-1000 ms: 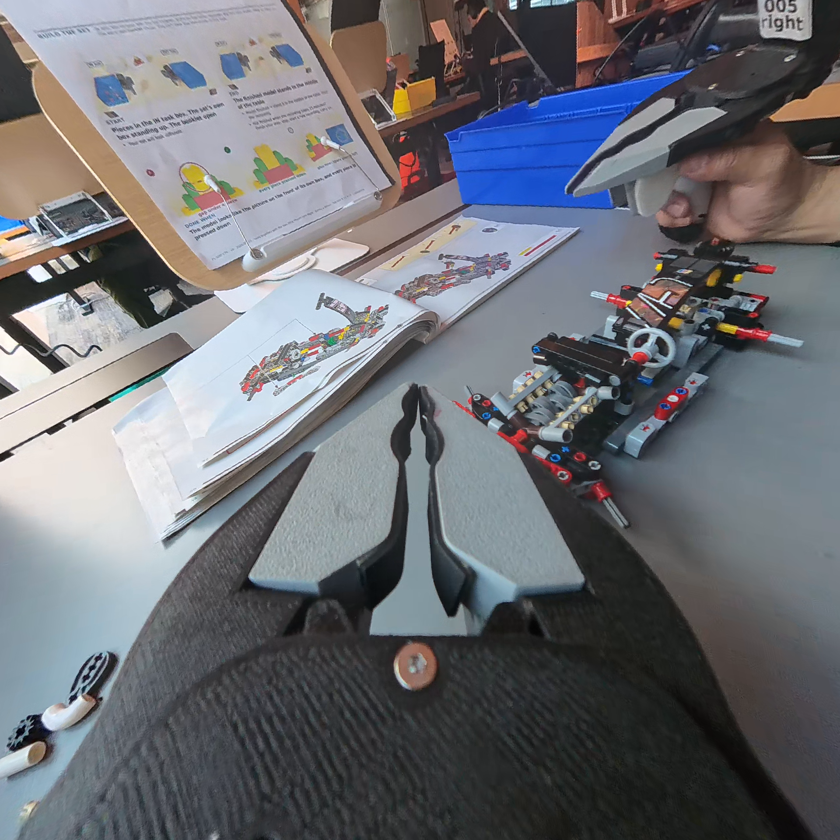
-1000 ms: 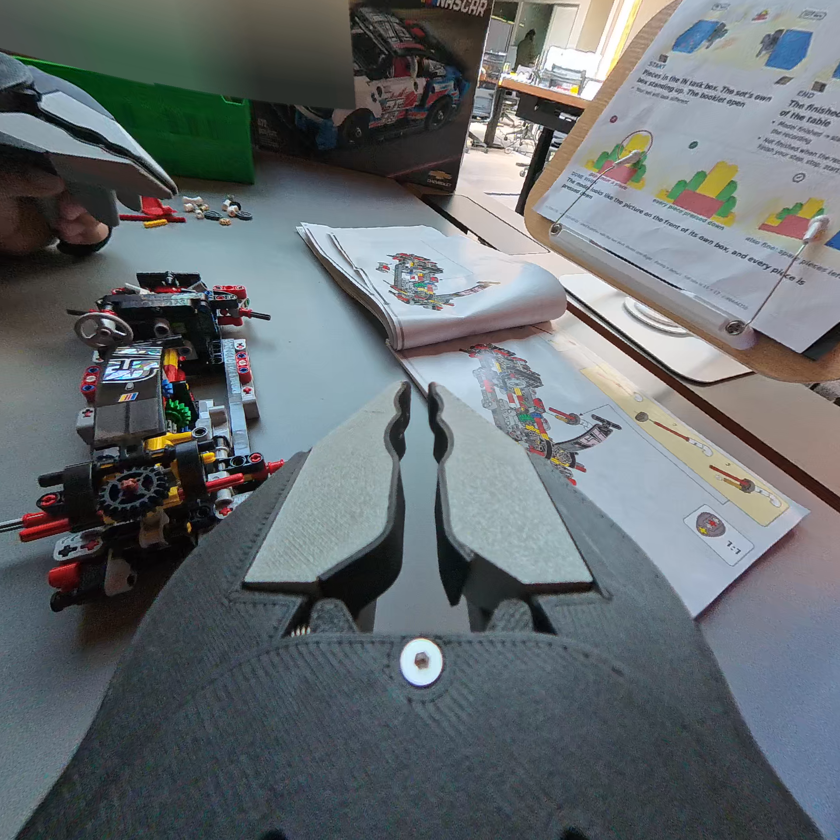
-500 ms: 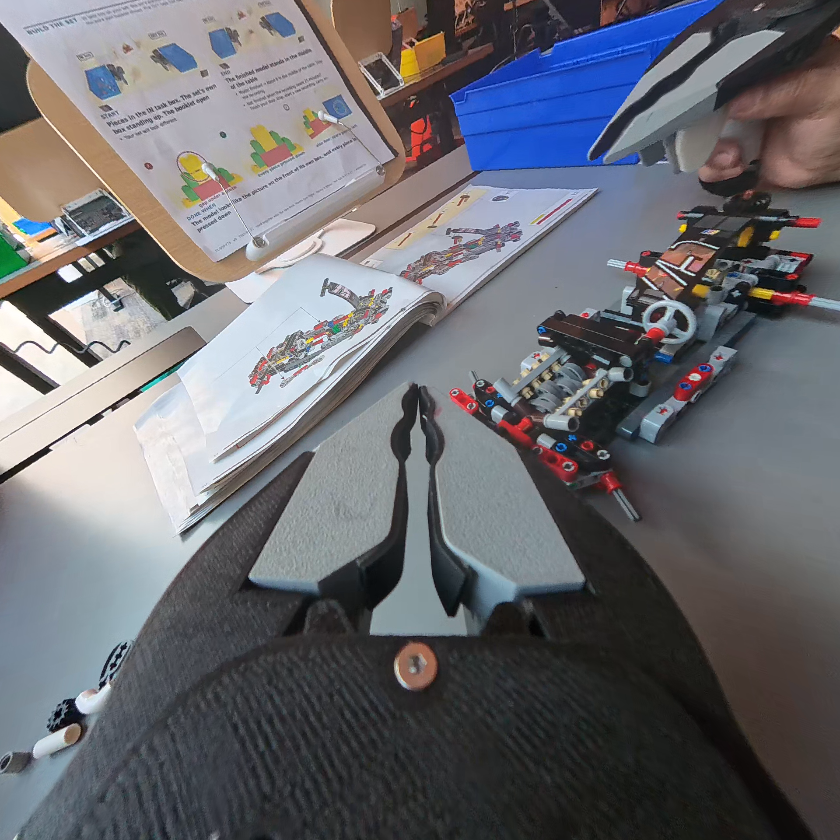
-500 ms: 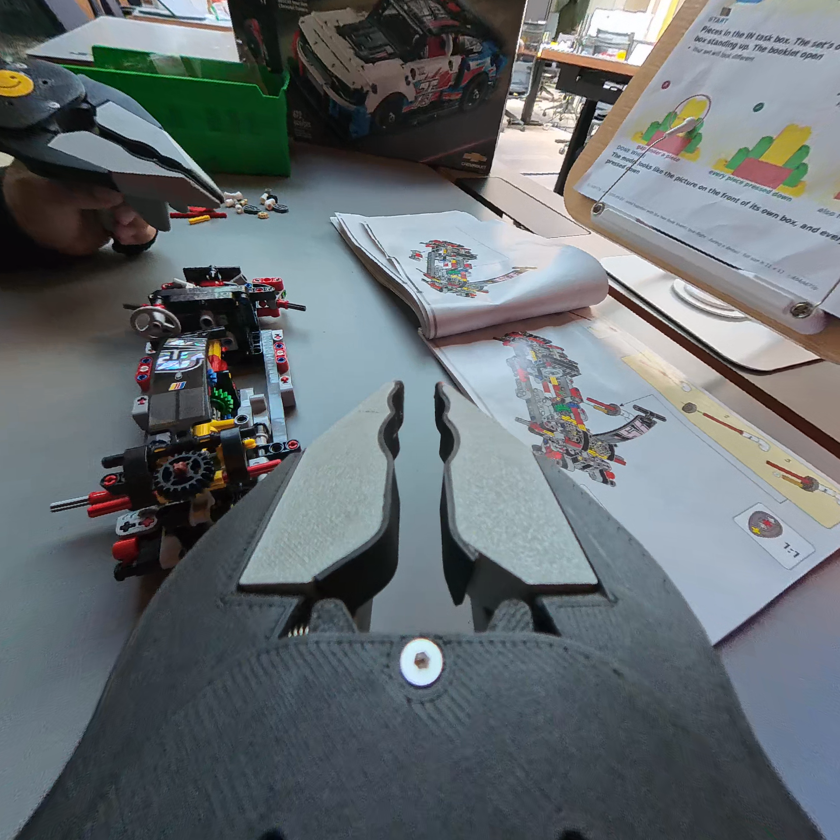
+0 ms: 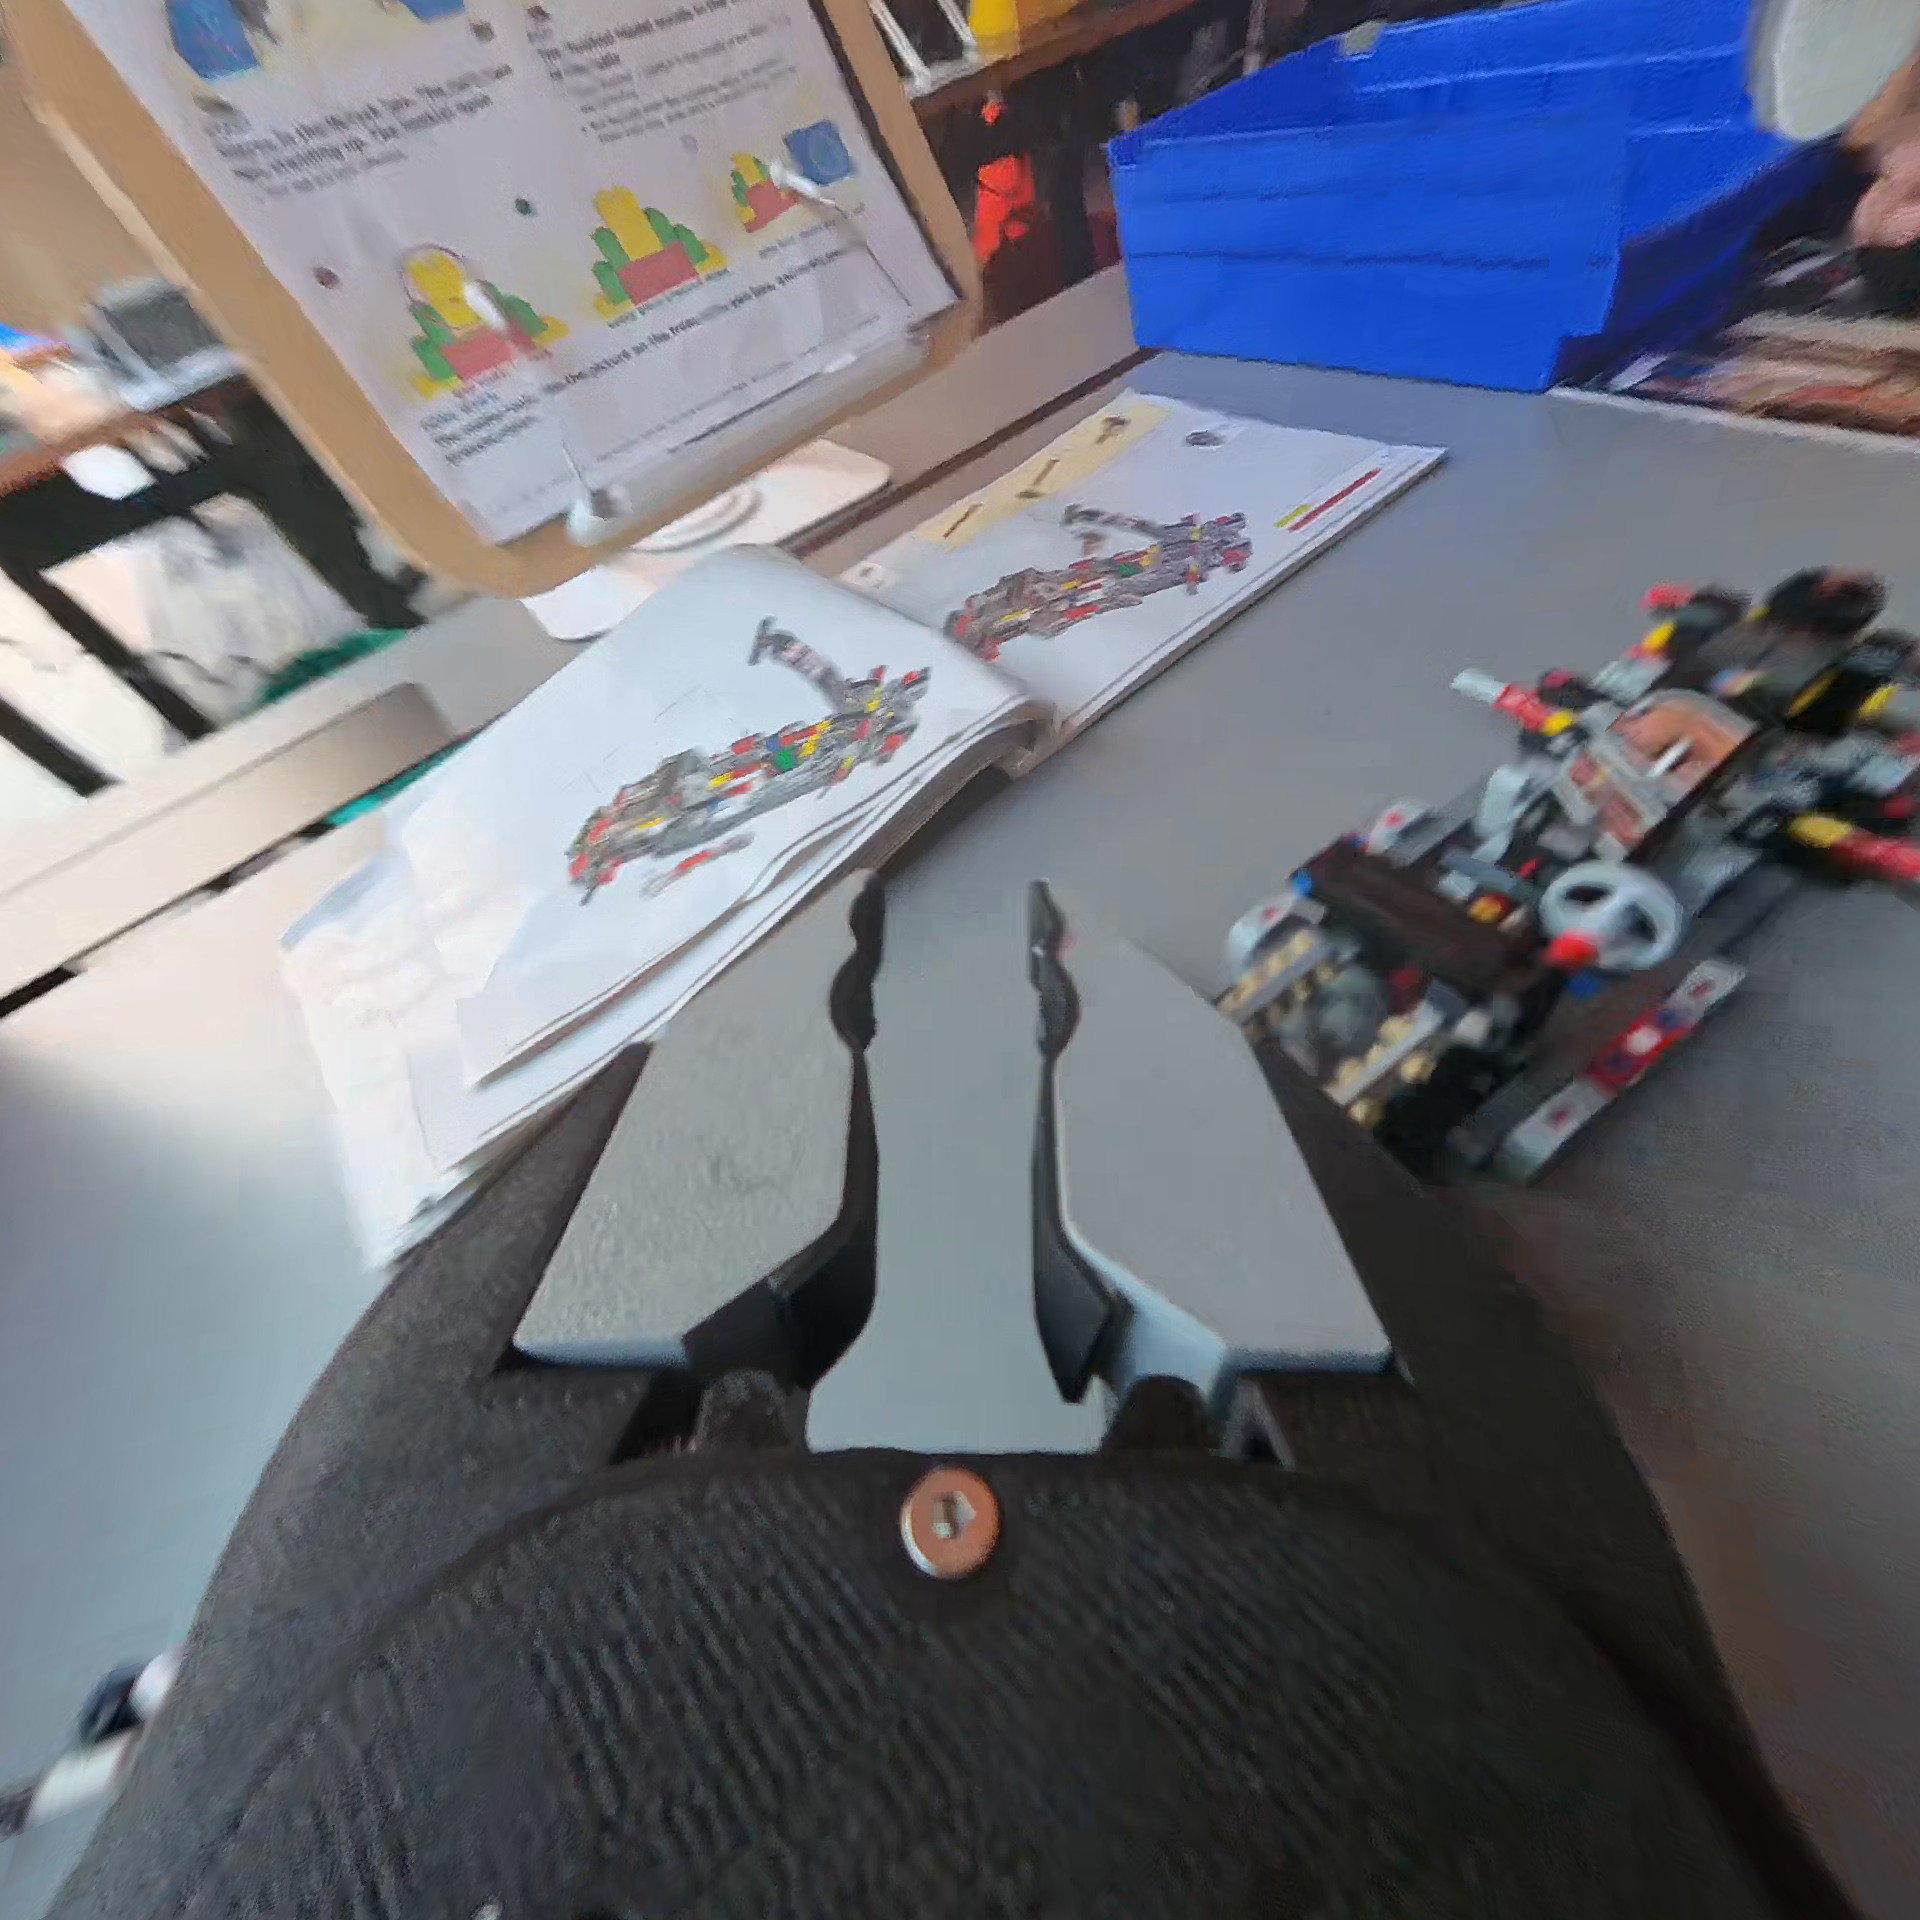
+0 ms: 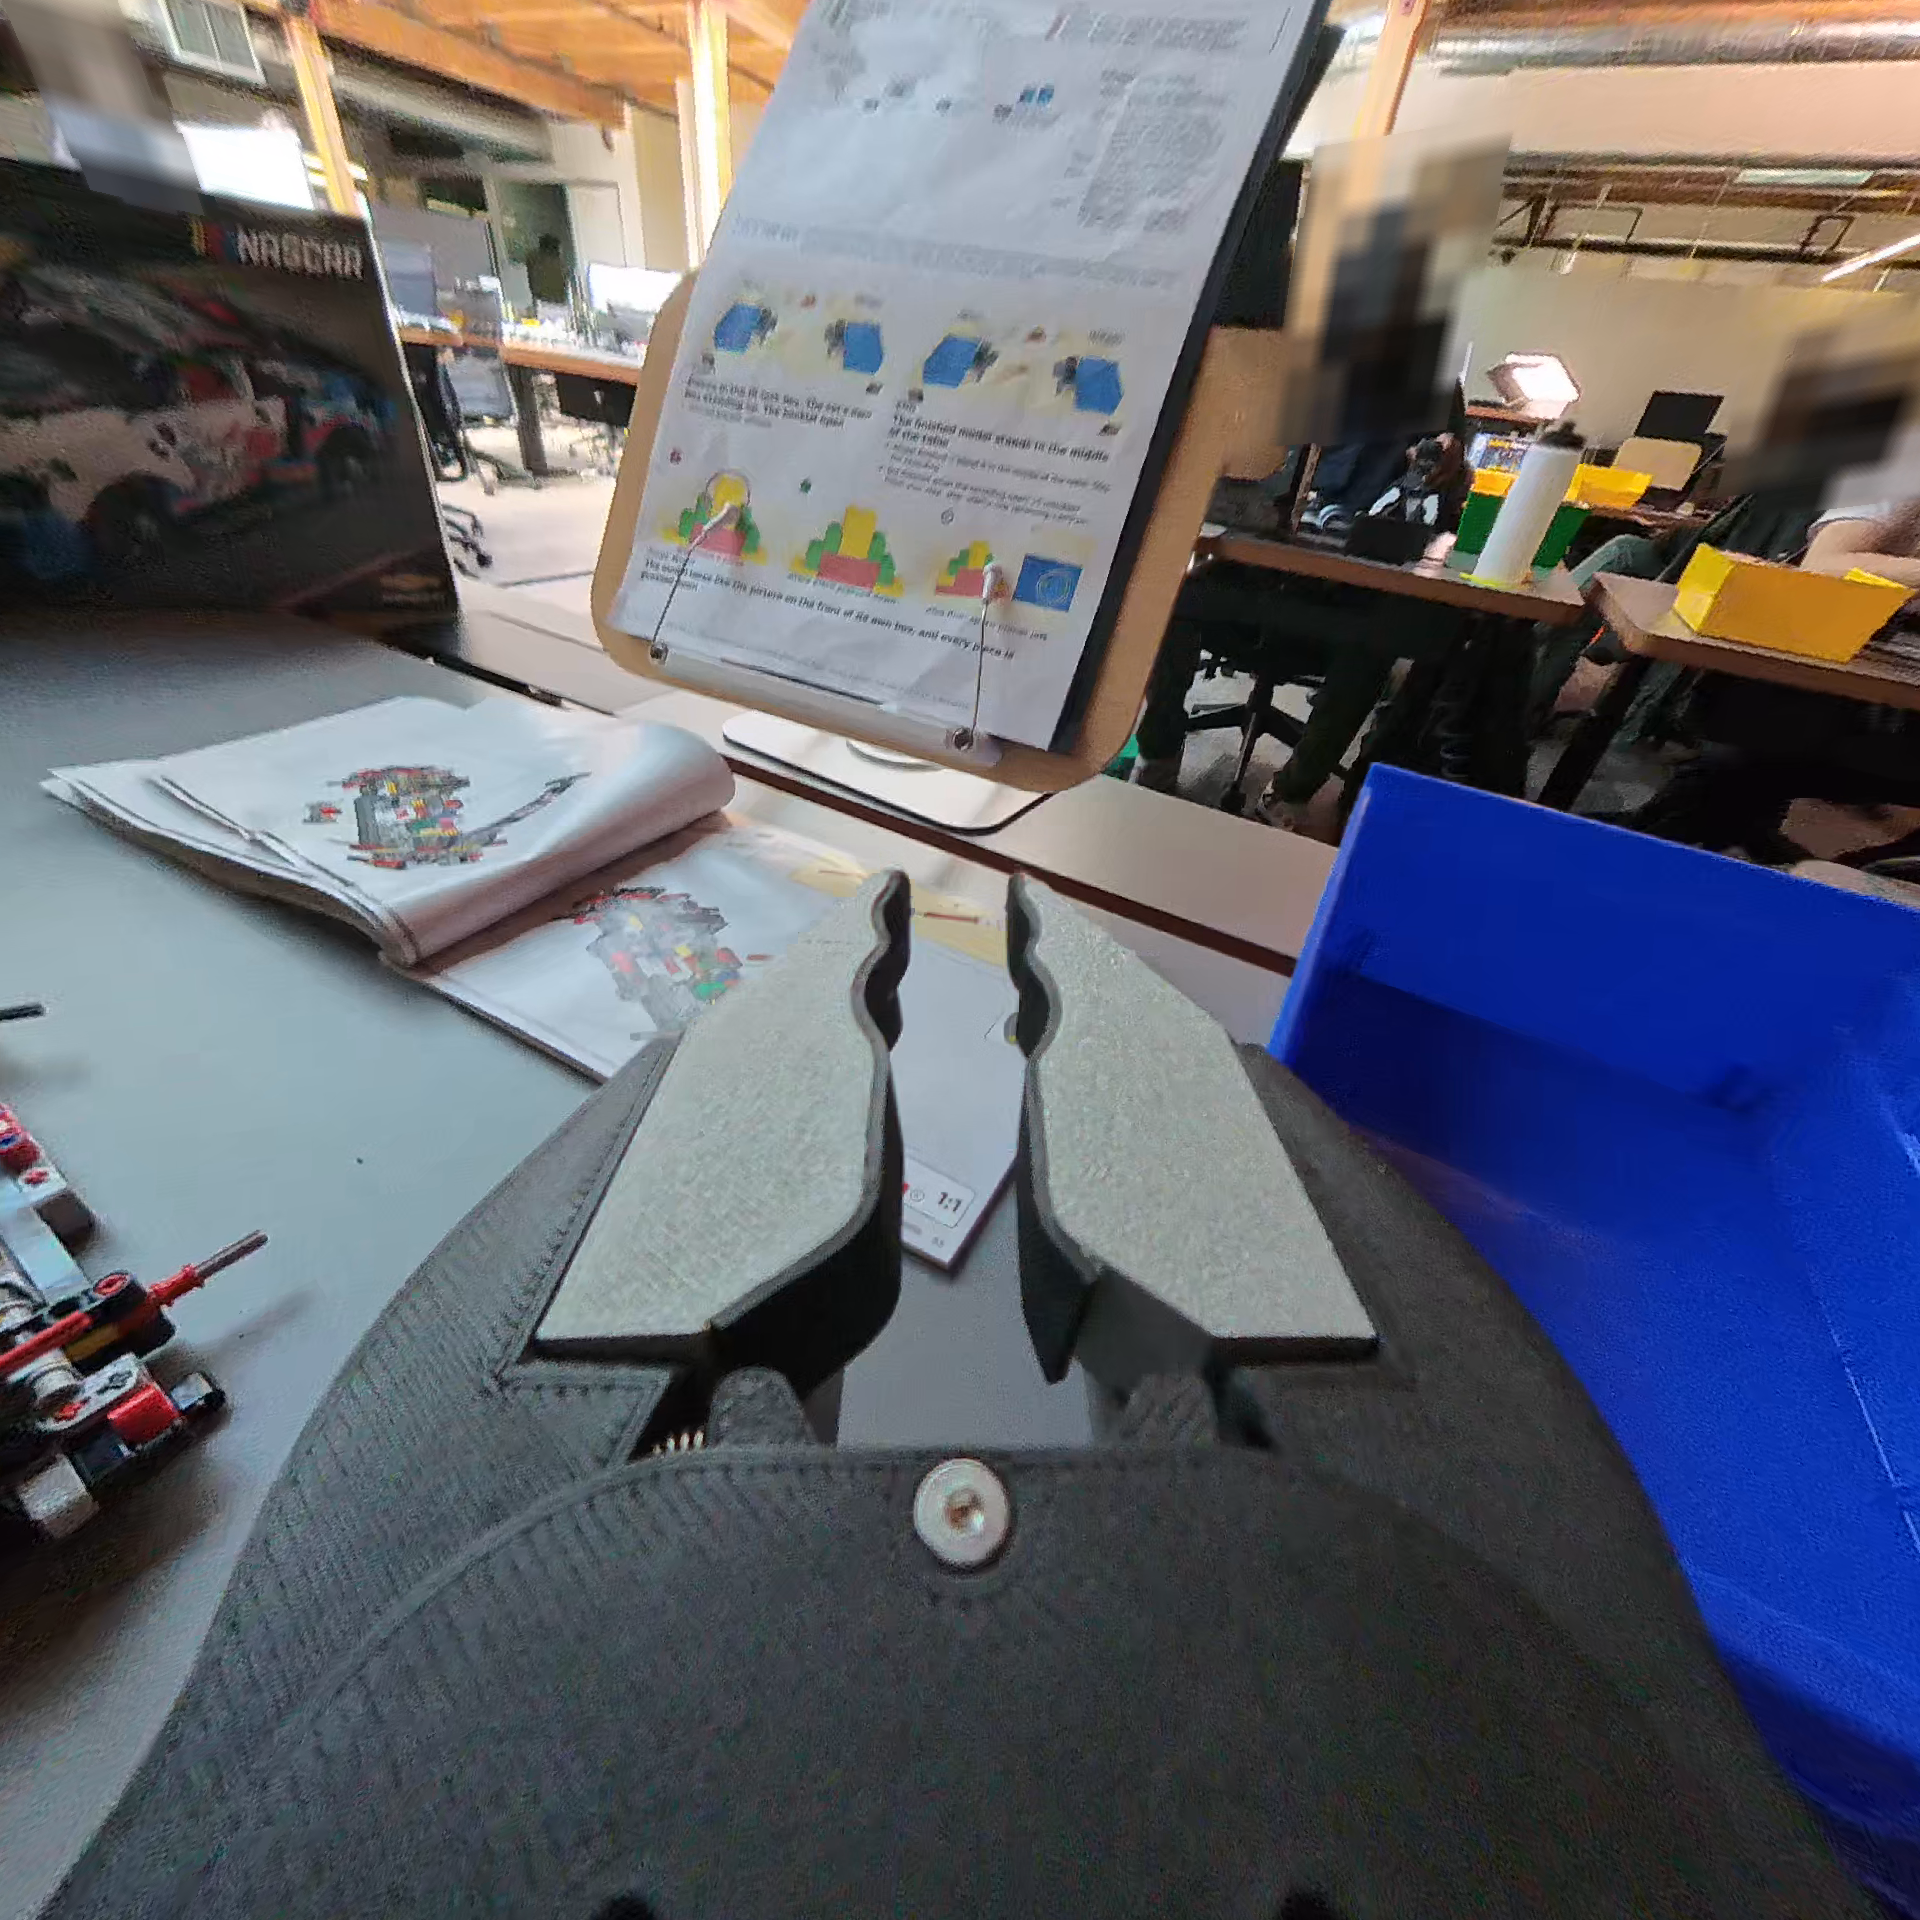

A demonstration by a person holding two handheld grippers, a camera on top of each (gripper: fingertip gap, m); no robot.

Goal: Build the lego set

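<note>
The left gripper hangs over the grey table with its jaws apart and nothing between them. It sits between the open booklet on its left and the brick-built car chassis on its right, touching neither.

The right gripper has its jaws narrowly apart and bare, above the booklet's flat right-hand page, with a blue bin just beside it.

Printed matter is plentiful. A sheet with text and coloured brick drawings stands clipped on a wooden stand, and both booklet pages carry diagrams of the model.

Only the right wrist view shows the dark product box with a race car picture and a logo, and the far desks with yellow bins and a white bottle. Only the left wrist view shows most of the chassis, including its grey steering wheel; the right wrist view catches just one end.
</note>
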